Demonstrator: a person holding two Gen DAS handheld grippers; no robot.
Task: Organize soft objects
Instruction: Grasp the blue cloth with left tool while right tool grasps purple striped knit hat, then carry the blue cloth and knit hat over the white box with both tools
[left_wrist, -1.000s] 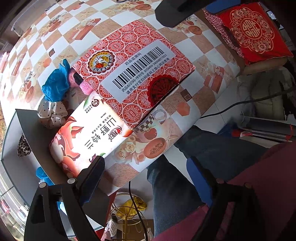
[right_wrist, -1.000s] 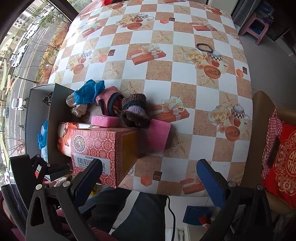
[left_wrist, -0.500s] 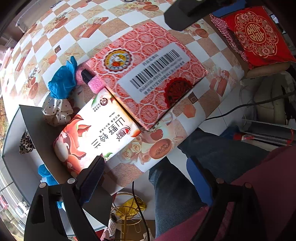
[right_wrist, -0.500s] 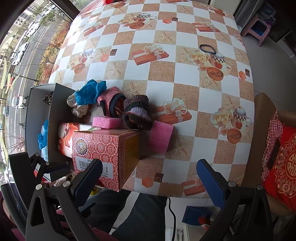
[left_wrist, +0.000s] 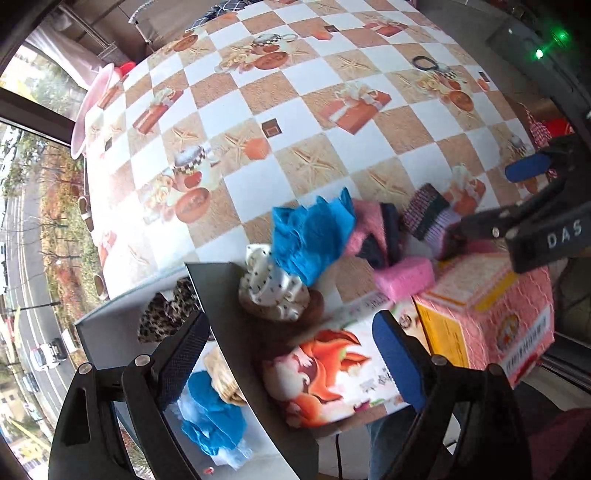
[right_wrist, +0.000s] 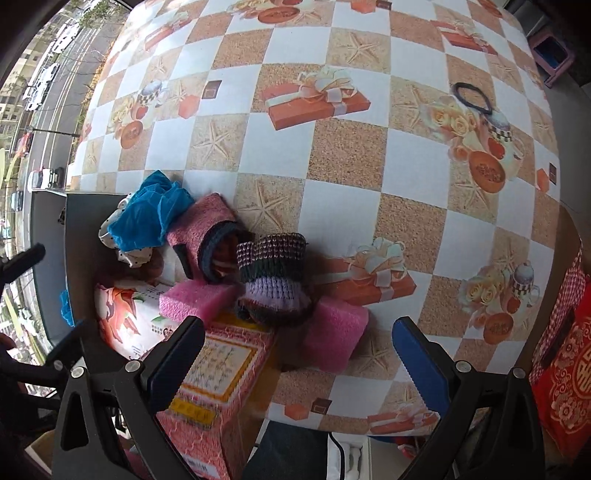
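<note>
With both my left gripper (left_wrist: 291, 354) and right gripper (right_wrist: 295, 354) spread wide and empty, I risk nudging the pink foam block (right_wrist: 197, 301) off the red patterned cardboard box (right_wrist: 218, 373) while reaching for the striped knitted purple-and-brown sock (right_wrist: 275, 280).

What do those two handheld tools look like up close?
Each tool is a black plastic frame with silver screws and two fingers. One finger of the left tool has a bright blue ribbed pad. The right tool looks the same; its body carries white letters "DAS".

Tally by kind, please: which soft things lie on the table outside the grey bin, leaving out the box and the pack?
Pink foam blocks: 2
Knitted pieces: 2
Blue cloth: 1
Polka-dot scrunchie: 1
Black hair tie: 1
Total: 7
</note>
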